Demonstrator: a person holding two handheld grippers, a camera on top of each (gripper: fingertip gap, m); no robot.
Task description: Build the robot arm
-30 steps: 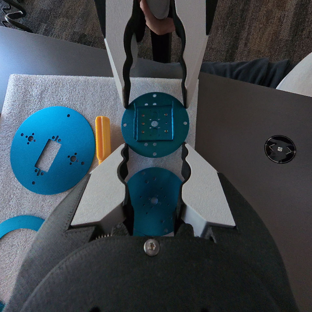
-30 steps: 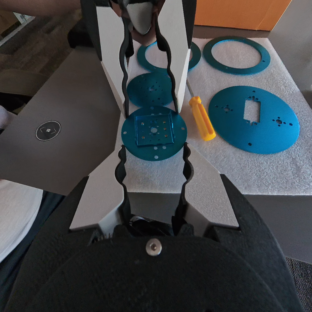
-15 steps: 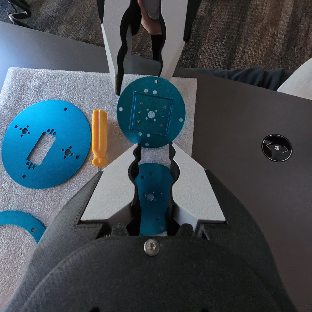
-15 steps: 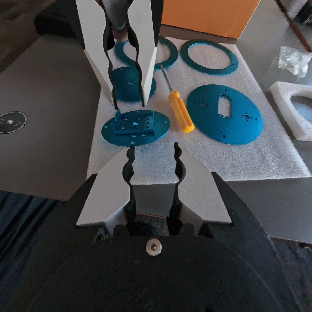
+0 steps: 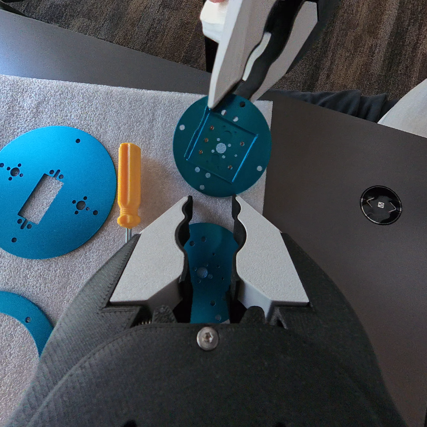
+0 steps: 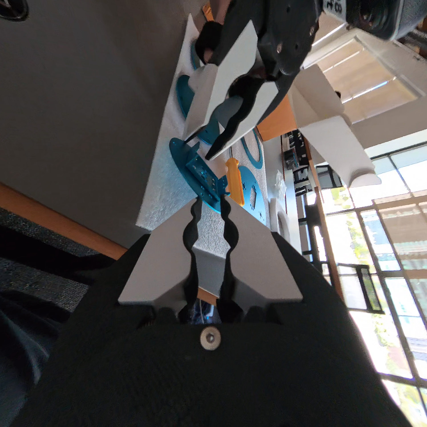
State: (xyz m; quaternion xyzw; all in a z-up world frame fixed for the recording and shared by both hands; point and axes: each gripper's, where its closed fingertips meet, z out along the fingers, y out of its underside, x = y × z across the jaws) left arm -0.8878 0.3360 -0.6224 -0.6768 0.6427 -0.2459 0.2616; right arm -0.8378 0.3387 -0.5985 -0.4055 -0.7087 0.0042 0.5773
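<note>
A blue disc with a square bracket (image 5: 254, 143) lies on the white foam sheet (image 5: 161, 111) at its right edge. It also shows in the right wrist view (image 6: 184, 161). My right gripper (image 6: 210, 199) is rolled on its side, jaws narrowed to a small gap. Its tips sit at the disc's rim beside one upright bracket wall. In the left wrist view it (image 5: 228, 100) comes from above and touches the bracket's far corner. My left gripper (image 5: 212, 198) is open and empty, hovering over a smaller blue disc (image 5: 208, 254).
An orange screwdriver (image 5: 129, 175) and a large blue disc with a rectangular cut-out (image 5: 80, 161) lie to the left. A blue ring (image 5: 13, 307) is at the lower left. A closed dark laptop (image 5: 335, 161) borders the foam's right edge. The dark table (image 5: 69, 46) ends towards the carpet. The left gripper's tips are roughly 6 cm from the right gripper's.
The right gripper rolled onto its side, narrowed its jaws and came down to the bracket disc's rim. The disc turned clockwise and slid right. The left jaws narrowed a second ago and have held since.
</note>
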